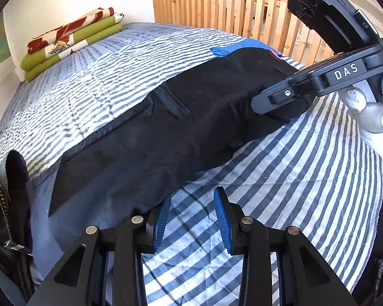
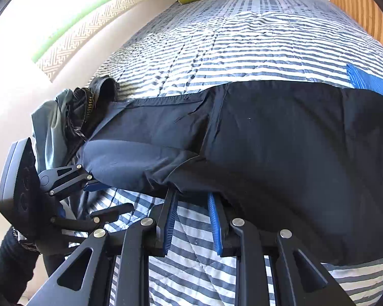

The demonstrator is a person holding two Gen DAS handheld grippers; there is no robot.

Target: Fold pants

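The dark navy fabric pants [image 1: 150, 137] are lying lengthwise across the blue-and-white striped quilted bed [image 1: 280, 178]. The left gripper [image 1: 192, 219] is hovering with its jaws apart and empty, over the bed beside the pants' near edge. The right gripper [image 2: 191, 221] is pinching the pants' near edge, in a white-gloved hand [image 1: 378, 117].

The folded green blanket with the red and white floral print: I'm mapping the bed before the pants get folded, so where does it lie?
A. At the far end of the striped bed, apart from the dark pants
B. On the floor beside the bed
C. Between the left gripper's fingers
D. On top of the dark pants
A: the folded green floral blanket lies at the far end of the striped quilt, well clear of the dark pants.
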